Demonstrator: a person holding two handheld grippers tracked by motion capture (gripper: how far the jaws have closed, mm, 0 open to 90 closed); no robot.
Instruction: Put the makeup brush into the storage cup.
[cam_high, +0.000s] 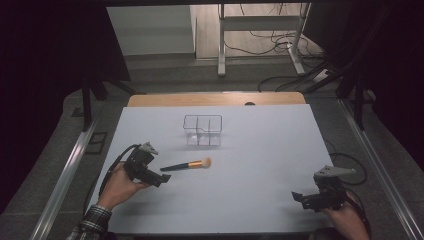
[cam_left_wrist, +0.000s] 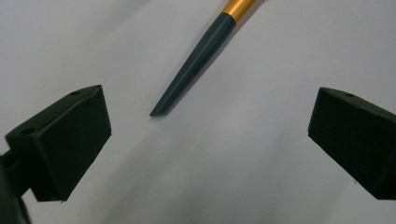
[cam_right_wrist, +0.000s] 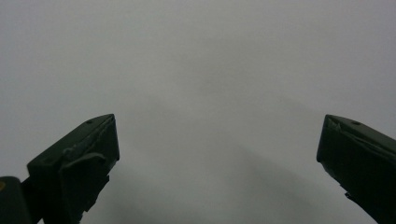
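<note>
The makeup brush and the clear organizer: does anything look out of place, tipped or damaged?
Nothing stands out. The makeup brush lies flat on the table, outside the upright clear organizer. The left gripper is open near its handle tip.

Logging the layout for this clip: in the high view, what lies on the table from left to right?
Left gripper → makeup brush, bristles pointing right → clear divided organizer, farther back → right gripper.

A makeup brush (cam_high: 187, 165) with dark tapered handle, gold ferrule and peach bristles lies flat on the white table (cam_high: 250, 200).
</note>
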